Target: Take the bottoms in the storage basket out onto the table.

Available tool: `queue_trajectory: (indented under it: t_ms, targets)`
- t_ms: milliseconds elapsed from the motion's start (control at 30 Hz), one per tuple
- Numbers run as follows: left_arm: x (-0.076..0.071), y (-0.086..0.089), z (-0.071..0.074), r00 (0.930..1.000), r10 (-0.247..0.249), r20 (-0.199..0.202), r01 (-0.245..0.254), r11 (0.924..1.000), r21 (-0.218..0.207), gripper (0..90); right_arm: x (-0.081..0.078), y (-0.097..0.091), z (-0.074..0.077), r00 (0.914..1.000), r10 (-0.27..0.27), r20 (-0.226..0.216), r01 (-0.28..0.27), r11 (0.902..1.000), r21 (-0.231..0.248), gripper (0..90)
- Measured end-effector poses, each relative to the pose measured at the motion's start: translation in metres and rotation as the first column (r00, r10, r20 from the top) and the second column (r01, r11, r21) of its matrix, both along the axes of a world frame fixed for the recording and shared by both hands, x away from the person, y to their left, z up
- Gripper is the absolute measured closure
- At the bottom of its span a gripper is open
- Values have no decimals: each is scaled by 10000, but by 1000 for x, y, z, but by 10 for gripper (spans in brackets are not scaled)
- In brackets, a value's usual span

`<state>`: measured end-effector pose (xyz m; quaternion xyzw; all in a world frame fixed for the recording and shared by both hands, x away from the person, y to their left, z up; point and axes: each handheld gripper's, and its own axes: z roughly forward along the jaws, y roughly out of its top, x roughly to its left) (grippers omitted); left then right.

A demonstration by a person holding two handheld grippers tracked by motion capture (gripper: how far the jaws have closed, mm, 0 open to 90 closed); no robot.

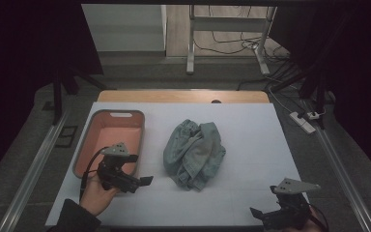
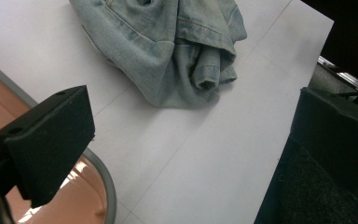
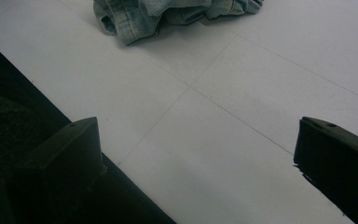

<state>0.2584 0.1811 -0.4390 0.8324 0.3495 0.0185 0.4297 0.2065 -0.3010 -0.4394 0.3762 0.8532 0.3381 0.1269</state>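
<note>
Right gripper (image 1: 274, 207) low at near-right corner of worktop (image 1: 251, 145), jaws wide apart, nothing between. Hovering over white sheet near front edge, per right gripper view. Left gripper (image 1: 141, 170) near front-left, held in hand (image 1: 96, 193), jaws open, empty; just beside near-right corner of pink bin (image 1: 89, 140). Bin rim grey, inside bare. Crumpled denim garment (image 1: 194, 153) mid-worktop, between both grippers, well apart from right one, nearer left one. Not touched by either. Same garment (image 2: 168, 51) ahead of left gripper in left gripper view, bunched, cuff folds facing cam. Garment right of bin, not touching it.
</note>
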Motion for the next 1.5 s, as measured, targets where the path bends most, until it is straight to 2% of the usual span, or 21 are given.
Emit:
queue_trajectory:
  t_ms: [633, 1267, 1500]
  targets:
    - [-13, 17, -5, 9992, 365, -172, -368, 9992, -186, 0, 0, 0, 0, 10000, 25, -6, -25, 10000, -20, 7]
    - [-31, 37, -7, 9968, 798, -42, -799, 9967, -171, 0, 0, 1, 0, 10000, 46, -5, -46, 10000, -69, 7]
    - [-37, 43, -9, 9969, 787, 10, -787, 9968, -161, 0, 0, 1, 0, 10000, 32, -12, -32, 10000, -77, 6]
